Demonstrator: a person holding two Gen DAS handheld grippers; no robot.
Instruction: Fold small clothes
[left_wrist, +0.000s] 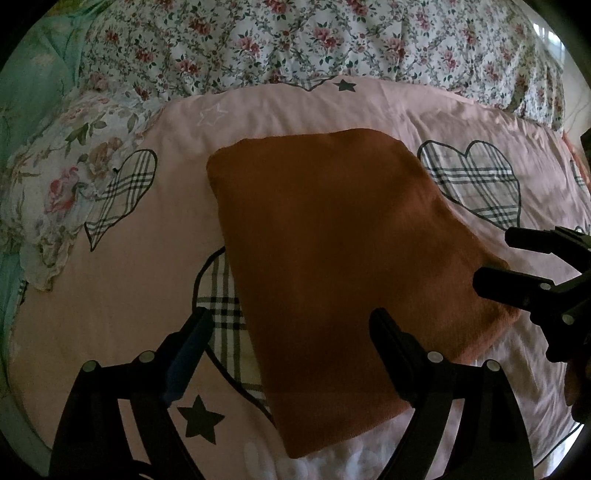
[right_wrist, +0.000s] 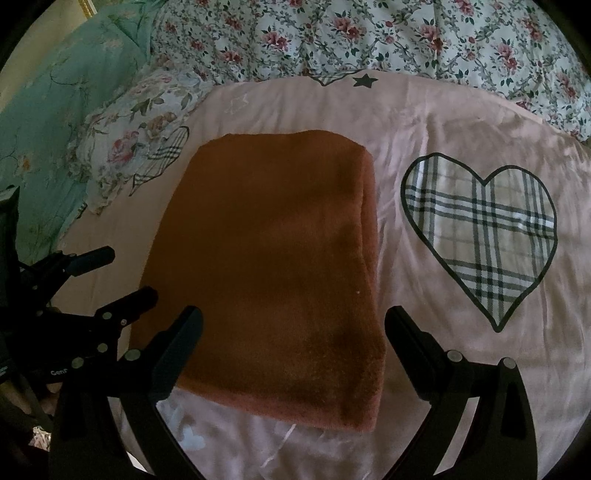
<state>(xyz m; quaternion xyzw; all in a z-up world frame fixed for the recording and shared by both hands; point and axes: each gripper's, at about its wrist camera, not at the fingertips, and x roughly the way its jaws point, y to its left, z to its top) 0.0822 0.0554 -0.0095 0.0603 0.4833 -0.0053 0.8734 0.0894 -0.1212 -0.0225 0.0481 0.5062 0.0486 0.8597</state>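
Note:
A rust-orange garment (left_wrist: 332, 266) lies folded into a flat rectangle on a pink sheet (left_wrist: 122, 288); it also shows in the right wrist view (right_wrist: 273, 273). My left gripper (left_wrist: 291, 321) is open and empty, its jaws wide apart just above the garment's near left part. My right gripper (right_wrist: 295, 321) is open and empty, above the garment's near edge. The right gripper also shows at the right in the left wrist view (left_wrist: 491, 254), by the garment's right corner. The left gripper shows at the left in the right wrist view (right_wrist: 125, 273).
The pink sheet carries plaid hearts (right_wrist: 480, 236) and black stars (left_wrist: 201, 419). A floral quilt (right_wrist: 369, 37) is bunched along the far side. A floral pillow (right_wrist: 136, 144) and a teal cover (right_wrist: 51, 125) lie at the left.

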